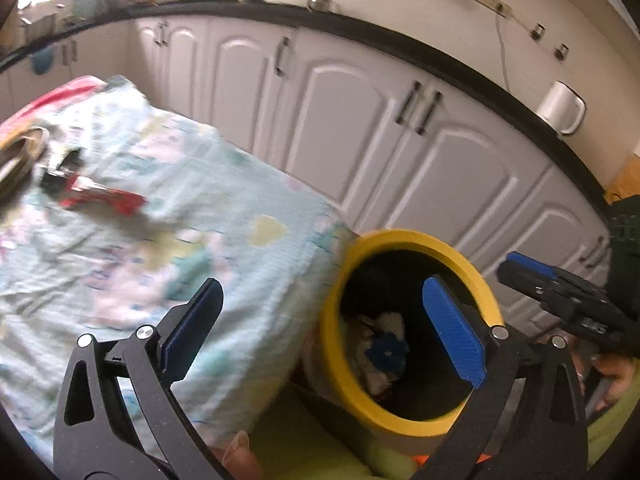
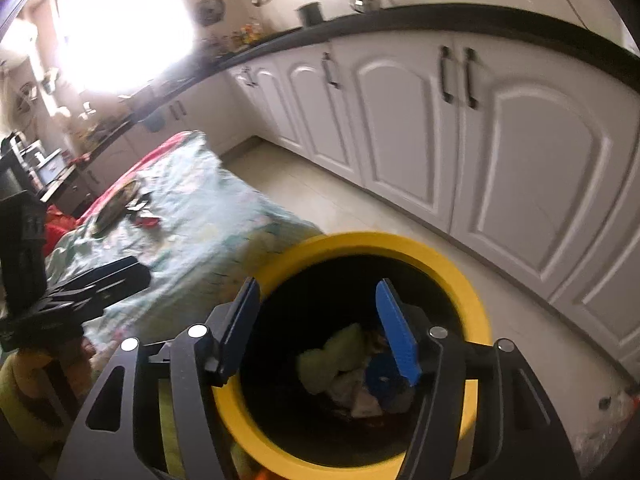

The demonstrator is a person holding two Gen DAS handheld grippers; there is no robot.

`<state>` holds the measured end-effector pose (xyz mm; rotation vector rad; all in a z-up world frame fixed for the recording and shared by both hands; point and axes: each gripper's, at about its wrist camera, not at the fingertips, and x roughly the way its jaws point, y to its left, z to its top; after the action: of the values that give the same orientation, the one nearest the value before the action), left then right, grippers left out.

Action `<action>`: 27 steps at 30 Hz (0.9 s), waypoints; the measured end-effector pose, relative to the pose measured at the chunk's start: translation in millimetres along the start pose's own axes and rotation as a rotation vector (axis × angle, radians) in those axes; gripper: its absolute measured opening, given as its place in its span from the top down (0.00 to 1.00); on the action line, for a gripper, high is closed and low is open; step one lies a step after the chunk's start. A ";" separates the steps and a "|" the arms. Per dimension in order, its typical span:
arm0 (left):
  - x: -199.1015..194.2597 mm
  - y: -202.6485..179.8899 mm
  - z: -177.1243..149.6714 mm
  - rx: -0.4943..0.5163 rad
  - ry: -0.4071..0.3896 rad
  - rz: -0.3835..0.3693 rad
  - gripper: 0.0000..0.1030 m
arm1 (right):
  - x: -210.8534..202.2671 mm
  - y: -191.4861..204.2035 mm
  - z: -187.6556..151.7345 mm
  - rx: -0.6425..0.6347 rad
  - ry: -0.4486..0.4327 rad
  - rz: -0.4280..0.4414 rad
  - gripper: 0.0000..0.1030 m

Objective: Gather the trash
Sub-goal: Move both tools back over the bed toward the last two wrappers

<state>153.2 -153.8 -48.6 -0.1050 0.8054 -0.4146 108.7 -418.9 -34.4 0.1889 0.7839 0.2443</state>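
A bin with a yellow rim (image 1: pixel 476 276) (image 2: pixel 476 304) stands by the corner of a table draped in a light blue patterned cloth (image 1: pixel 168 216) (image 2: pixel 208 220). Inside lie crumpled trash pieces (image 2: pixel 340 356) and a blue piece (image 1: pixel 386 354) (image 2: pixel 380 376). A red wrapper (image 1: pixel 100 198) (image 2: pixel 146 222) lies on the cloth at far left. My left gripper (image 1: pixel 324 332) is open and empty, straddling the table corner and the bin rim. My right gripper (image 2: pixel 318 326) is open and empty, right above the bin's mouth. The right gripper also shows in the left wrist view (image 1: pixel 560 292).
A round metal dish (image 1: pixel 18 160) (image 2: pixel 116 204) and a small dark item (image 1: pixel 66 164) lie near the wrapper. White cabinets (image 1: pixel 360 128) (image 2: pixel 520 152) under a black counter run behind. A white kettle (image 1: pixel 562 108) stands on the counter. Tiled floor (image 2: pixel 320 200) lies between the table and the cabinets.
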 end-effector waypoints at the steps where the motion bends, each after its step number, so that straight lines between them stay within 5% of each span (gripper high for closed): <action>1: -4.1 4.6 0.3 -0.003 -0.011 0.013 0.11 | 1.1 8.7 3.1 -0.017 -0.005 0.015 0.42; 15: -47.9 103.5 15.8 -0.138 -0.146 0.200 0.11 | 44.9 122.3 31.9 -0.288 0.003 0.162 0.39; 27: -51.8 190.6 39.8 -0.264 -0.152 0.299 0.11 | 130.8 199.6 47.0 -0.495 0.069 0.222 0.39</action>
<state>210.8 38.7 -32.9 -0.2555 0.7089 -0.0154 202.3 -194.4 -38.4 -0.2032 0.7485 0.6480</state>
